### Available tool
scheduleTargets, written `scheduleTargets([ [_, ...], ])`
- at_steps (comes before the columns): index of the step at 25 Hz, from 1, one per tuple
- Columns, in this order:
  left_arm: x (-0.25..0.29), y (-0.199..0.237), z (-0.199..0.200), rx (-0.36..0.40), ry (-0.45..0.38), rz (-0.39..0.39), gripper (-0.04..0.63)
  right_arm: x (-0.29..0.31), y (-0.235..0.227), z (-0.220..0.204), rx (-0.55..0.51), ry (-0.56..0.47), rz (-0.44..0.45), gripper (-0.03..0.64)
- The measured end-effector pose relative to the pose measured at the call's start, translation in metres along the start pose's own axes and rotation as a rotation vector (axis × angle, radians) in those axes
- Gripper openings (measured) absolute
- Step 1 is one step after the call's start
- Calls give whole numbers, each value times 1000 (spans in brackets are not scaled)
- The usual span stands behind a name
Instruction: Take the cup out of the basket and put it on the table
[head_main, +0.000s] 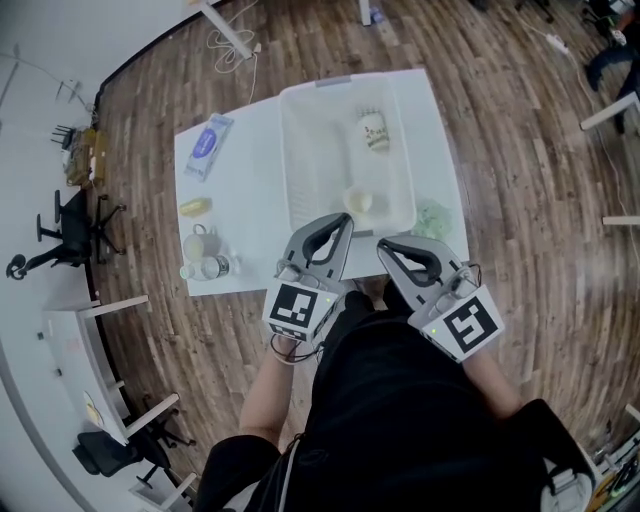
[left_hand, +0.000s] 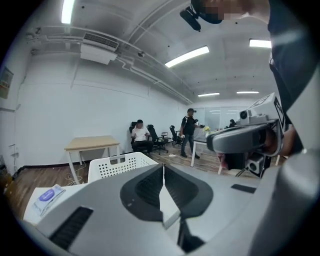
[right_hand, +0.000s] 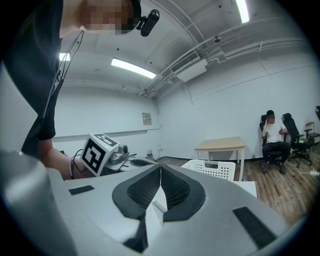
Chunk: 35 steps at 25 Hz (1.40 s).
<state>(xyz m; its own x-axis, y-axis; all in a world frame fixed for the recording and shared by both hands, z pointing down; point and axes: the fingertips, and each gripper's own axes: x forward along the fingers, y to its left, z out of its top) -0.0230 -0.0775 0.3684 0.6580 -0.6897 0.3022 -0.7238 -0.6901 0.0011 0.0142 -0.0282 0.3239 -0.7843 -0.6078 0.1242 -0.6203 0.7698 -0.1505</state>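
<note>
While held at near edge of counter (head_main: 250, 190), jaws pressed together, empty: left gripper (head_main: 345, 219), right gripper (head_main: 384, 243). Cup (head_main: 373, 130): far end of basket (head_main: 290, 150), straight ahead, well apart; likely nearer right gripper.

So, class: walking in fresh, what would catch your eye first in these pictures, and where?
First, the two grippers side by side at the near edge of the white table: the left gripper and the right gripper, both with jaws shut on nothing. Just beyond them a white basket stands on it, with a printed cup near its far end.
</note>
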Motion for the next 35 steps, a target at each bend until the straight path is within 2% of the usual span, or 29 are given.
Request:
scheduleTargets([
  [5,33,22,-4,94,65,-67,12,-8,-9,-9,25,20,-42,25],
  [8,56,28,-16,103,114,-112,12,-10,-12,-13,37,23,-49,25],
  [11,76,25,-39,155,233,-199,25,-11,-14,-15,47,26,-49,25],
  [13,90,24,-55,198,318,-255,90,-12,-17,-15,52,31,-48,25],
  [17,114,29,-78,223,454,-365,110,-10,-20,-16,57,36,-41,25],
  [23,137,30,-118,304,663,-515,138,-8,-23,-23,67,55,-40,25],
  [27,151,32,-151,337,763,-575,165,-9,-26,-27,77,66,-47,25],
  [30,159,27,-173,389,829,-611,184,-11,-30,-30,81,77,-53,25],
  [35,162,30,-206,451,918,-631,184,-10,-34,-29,85,83,-63,25],
])
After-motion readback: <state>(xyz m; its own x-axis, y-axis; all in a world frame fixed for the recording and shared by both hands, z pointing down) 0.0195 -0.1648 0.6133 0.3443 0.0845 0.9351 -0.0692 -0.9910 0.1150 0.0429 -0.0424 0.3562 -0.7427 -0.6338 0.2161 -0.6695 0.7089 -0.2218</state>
